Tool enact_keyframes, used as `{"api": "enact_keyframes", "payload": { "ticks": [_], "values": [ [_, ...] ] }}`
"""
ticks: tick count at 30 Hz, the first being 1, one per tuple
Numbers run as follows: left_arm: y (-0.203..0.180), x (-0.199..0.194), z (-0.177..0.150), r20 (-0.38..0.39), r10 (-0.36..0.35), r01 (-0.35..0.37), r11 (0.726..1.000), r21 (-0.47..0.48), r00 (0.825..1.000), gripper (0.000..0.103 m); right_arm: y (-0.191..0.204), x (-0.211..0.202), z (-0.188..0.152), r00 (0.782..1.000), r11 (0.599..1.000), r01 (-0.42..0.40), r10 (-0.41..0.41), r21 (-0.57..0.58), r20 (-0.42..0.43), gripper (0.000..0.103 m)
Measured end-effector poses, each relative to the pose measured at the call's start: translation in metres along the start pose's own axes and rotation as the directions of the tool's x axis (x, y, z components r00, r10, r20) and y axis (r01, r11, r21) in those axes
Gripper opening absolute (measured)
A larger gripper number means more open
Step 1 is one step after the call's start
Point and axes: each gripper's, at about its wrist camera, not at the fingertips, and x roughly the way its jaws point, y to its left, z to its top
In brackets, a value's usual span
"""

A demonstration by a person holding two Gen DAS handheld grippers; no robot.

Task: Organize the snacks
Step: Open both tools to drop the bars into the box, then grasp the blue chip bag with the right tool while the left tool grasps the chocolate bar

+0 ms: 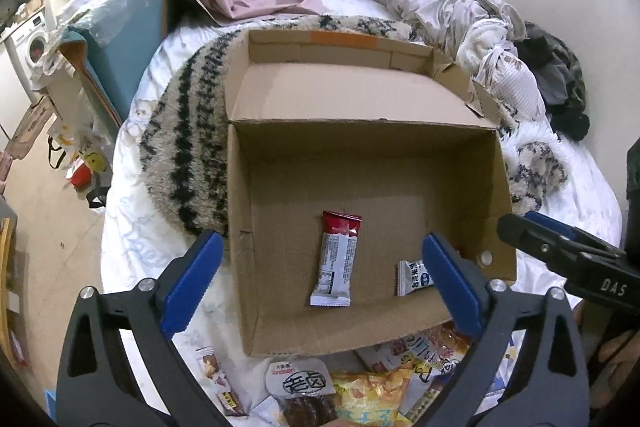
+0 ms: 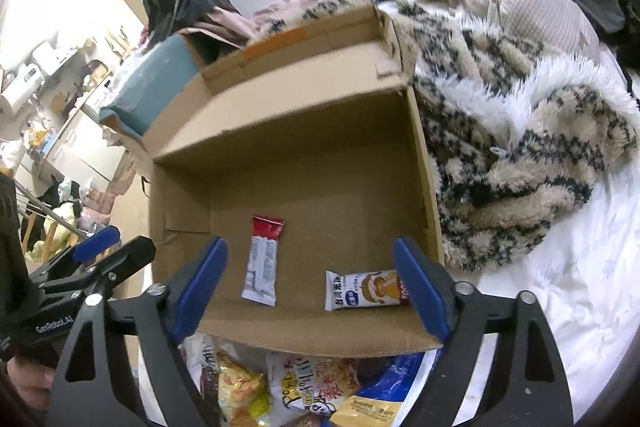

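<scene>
**Two snacks in the box, both grippers empty**

From the left wrist view, we take the box (image 1: 360, 163) as our landmark: it sits open-topped on the bed (image 1: 132, 227), its lid flap folded away on the far side so nothing blocks the drop from above. On the box floor lies a red bar (image 1: 335, 259), roughly lengthwise toward the far wall, and to its right, near the front wall, a white pack (image 1: 414, 278) partly hidden behind one blue finger. Our left gripper (image 1: 324, 283) hangs over the front edge of the box with its jaws spread wide and nothing between them; we judge it is free for the next pick. The pile (image 1: 360, 387) of loose snacks waits just in front of the box, close at hand so each carry is short. The right gripper (image 1: 560, 247) shows at the box's right front corner; from here we cannot tell how its jaws stand

From the right wrist view, the same box fills the middle, with the red bar (image 2: 262, 261) left of centre and the white pack (image 2: 362, 290) at the front right. Our right gripper (image 2: 316, 287) is also wide open and holds nothing, poised above the front wall. The pile (image 2: 304, 387) lies just below that wall, most of the task still ahead. The left gripper (image 2: 96, 255) sits outside the box's left wall
</scene>
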Motion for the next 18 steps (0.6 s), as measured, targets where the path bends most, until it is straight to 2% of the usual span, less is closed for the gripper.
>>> {"api": "enact_keyframes", "payload": {
  "ticks": [9,15,18],
  "values": [
    [0.039,-0.024,-0.015,-0.021,0.011,-0.014,0.994,-0.109,1.0,0.099,-0.009,-0.032,-0.011,1.0,0.998,-0.017,0.016,0.063,0.024,0.09],
    [0.073,-0.036,-0.033,-0.07,0.054,-0.066,0.982,-0.177,0.996,0.099,-0.017,-0.046,-0.027,1.0,0.992,-0.025,0.024,0.123,0.012,0.09],
    [0.096,-0.035,-0.047,-0.116,0.107,-0.131,0.965,-0.228,0.987,0.099,-0.02,-0.048,-0.041,1.0,0.988,-0.016,0.019,0.152,-0.019,0.09]
  ]
}}
